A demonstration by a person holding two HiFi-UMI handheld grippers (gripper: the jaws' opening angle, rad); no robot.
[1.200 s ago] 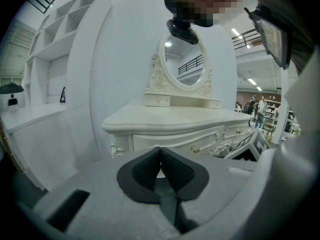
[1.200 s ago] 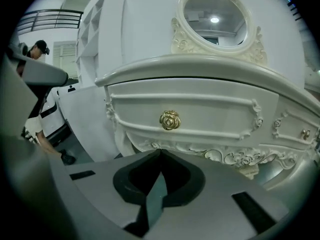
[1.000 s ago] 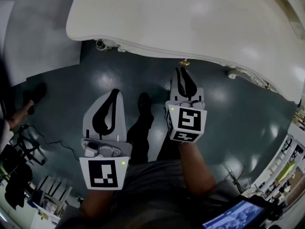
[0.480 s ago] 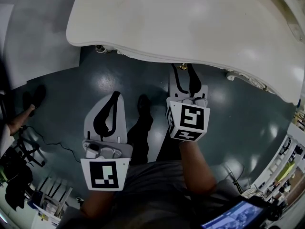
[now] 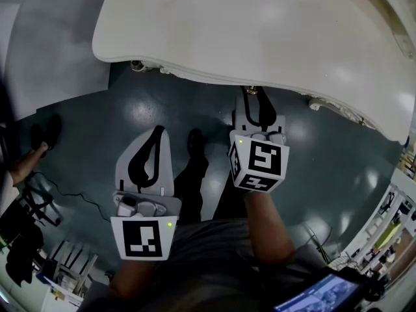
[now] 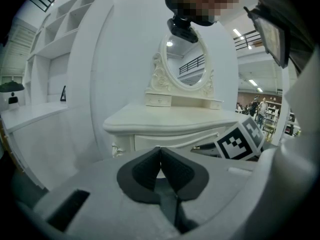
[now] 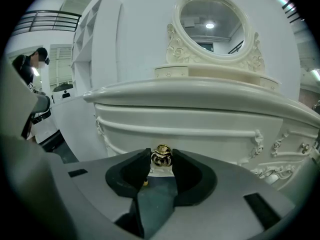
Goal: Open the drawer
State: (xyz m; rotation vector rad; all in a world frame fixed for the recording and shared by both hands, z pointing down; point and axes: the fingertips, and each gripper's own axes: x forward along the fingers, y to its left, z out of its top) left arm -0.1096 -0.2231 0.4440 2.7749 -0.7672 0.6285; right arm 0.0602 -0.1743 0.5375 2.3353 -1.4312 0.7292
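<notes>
So the right gripper (image 5: 255,96) is reaching in under the lip of the white vanity table (image 5: 260,31) and going for the little gold knob (image 7: 162,155) on the drawer (image 7: 210,121). Its jaws have just been closing in, and the knob is sitting right between the pads (image 7: 132,171). I'm reading that as clenched on the knob from both sides, though the fisheye is making it hard to swear there's no sliver of gap. It's coming in square to the drawer front, which I'm guessing is so the pull goes straight back toward the person instead of twisting the knob sideways.

The drawer itself isn't looking open yet; its front is sitting tucked under the tabletop.

The left gripper (image 5: 156,132) is hanging back, well apart from the furniture, over the dark floor (image 5: 162,103). Its jaws are pressed together with nothing in them. That's making sense to me, since one knob only needs one gripper and staying back is keeping the pull path free.
</notes>
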